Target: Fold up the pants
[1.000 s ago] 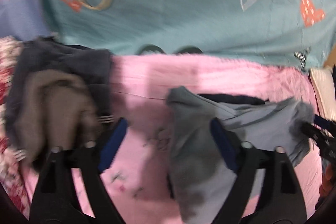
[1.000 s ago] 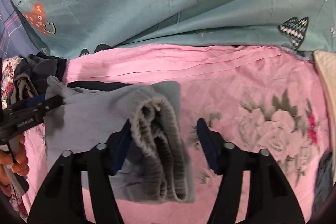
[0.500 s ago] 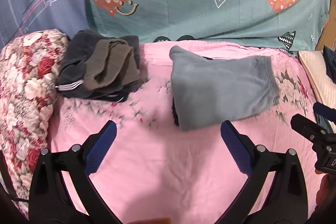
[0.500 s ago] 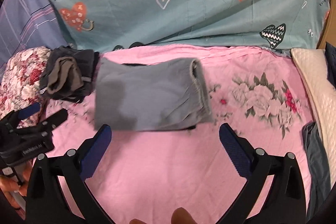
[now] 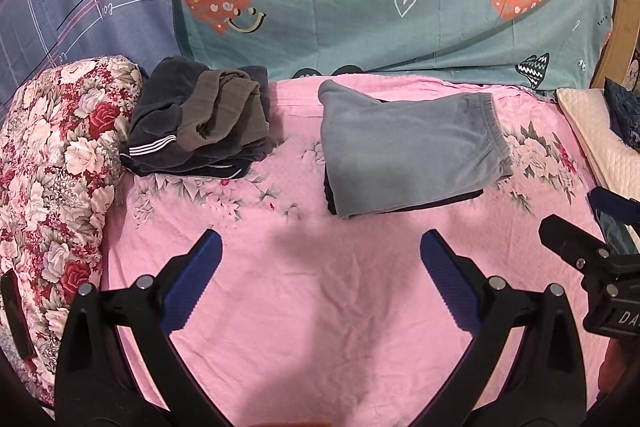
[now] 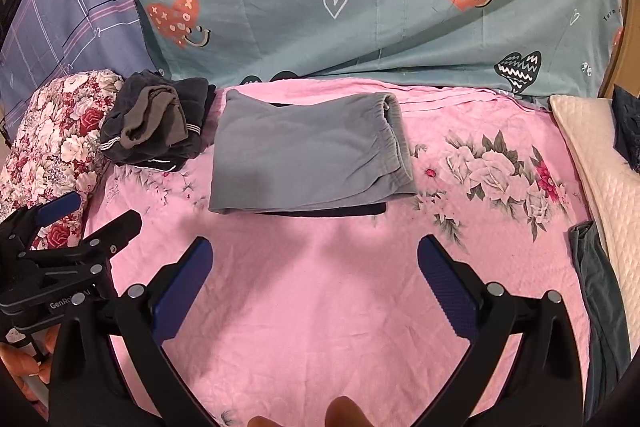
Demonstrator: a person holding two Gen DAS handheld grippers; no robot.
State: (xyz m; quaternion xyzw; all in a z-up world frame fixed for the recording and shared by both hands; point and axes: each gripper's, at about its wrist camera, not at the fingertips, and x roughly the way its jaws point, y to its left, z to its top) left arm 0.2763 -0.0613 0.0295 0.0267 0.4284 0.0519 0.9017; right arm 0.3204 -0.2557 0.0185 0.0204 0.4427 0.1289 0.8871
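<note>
The grey pants (image 5: 408, 151) lie folded flat on the pink sheet (image 5: 320, 307), ahead of both sets of jaws and clear of them. Left gripper (image 5: 320, 279) and right gripper (image 6: 314, 281) both stand wide apart, holding nothing. The fabric looks soft, light and limp (fleece, by its nap); the elastic waistband edge appears the firmest hold. Count: one grey pair, one separate dark pile (image 5: 200, 119) of several garments, two grippers.

Bare pink bedsheet (image 6: 320, 307) open toward six o'clock, folded grey pants (image 6: 304, 159) blocking twelve, dark clothes pile (image 6: 156, 123) at ten, floral quilt (image 5: 52, 163) walling nine, cream pillow (image 6: 600, 167) at three.
</note>
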